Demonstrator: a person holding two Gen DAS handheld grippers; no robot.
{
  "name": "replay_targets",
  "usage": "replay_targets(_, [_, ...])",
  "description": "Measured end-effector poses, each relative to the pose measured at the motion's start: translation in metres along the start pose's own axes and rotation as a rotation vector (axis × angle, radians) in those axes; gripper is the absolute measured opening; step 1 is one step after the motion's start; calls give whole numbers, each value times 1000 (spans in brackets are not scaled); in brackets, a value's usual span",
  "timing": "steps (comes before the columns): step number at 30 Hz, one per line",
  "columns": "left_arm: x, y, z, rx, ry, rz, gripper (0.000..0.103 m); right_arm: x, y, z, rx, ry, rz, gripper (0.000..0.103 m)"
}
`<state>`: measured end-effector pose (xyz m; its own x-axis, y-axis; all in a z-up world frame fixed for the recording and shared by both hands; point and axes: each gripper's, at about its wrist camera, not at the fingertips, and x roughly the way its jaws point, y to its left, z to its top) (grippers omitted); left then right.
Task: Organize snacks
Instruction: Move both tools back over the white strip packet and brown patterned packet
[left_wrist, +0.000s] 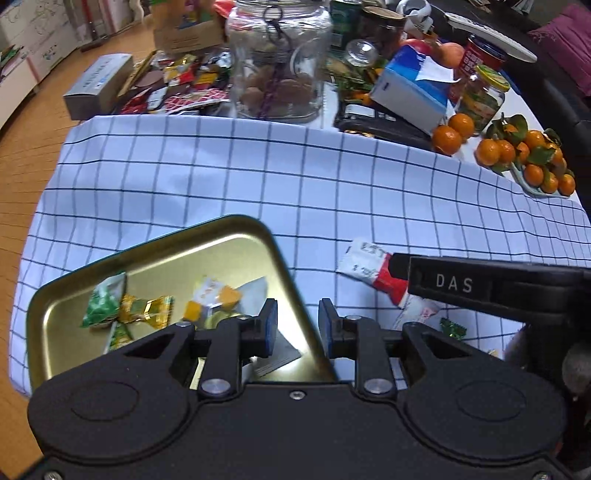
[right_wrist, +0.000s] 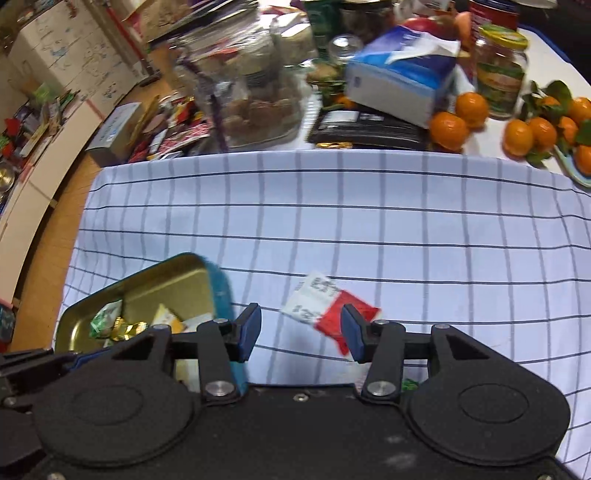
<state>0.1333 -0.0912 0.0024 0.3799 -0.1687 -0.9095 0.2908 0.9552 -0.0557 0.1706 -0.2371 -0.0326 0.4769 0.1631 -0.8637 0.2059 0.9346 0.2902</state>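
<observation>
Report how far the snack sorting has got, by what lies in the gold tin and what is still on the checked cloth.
Done: several wrapped snacks lie in the gold metal tin. In hand: nothing; left gripper and right gripper are both open and empty. Left: the red-and-white sachet and a small green wrapped candy still lie on the blue checked cloth.

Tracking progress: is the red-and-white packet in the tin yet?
Out. The red-and-white packet lies on the checked cloth, right of the gold tin.

Left claw (left_wrist: 297, 325) parted over gold tin's (left_wrist: 207, 236) edge, wrapped sweets (left_wrist: 125, 310) inside, checked cloth (left_wrist: 295, 177) beneath
</observation>
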Motion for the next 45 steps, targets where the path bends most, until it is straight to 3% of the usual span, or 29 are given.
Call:
replay_targets(11, [30, -25, 10, -36, 72, -37, 34, -7, -57, -7, 44, 14, -46, 51])
replay_targets(19, [44, -54, 12, 31, 105, -49, 34, -6, -87, -23, 20, 67, -71, 51])
replay_targets(24, [54, -68, 7, 84, 128, -36, 34, -12, -88, -35, -43, 90, -28, 52])
replay_targets(33, [72, -74, 12, 43, 178, -43, 34, -10, -78, -49, -138, 121, 33, 52])
replay_targets(45, [77, -83, 12, 61, 184, -55, 34, 5, -72, -60, -181, 104, -17, 53])
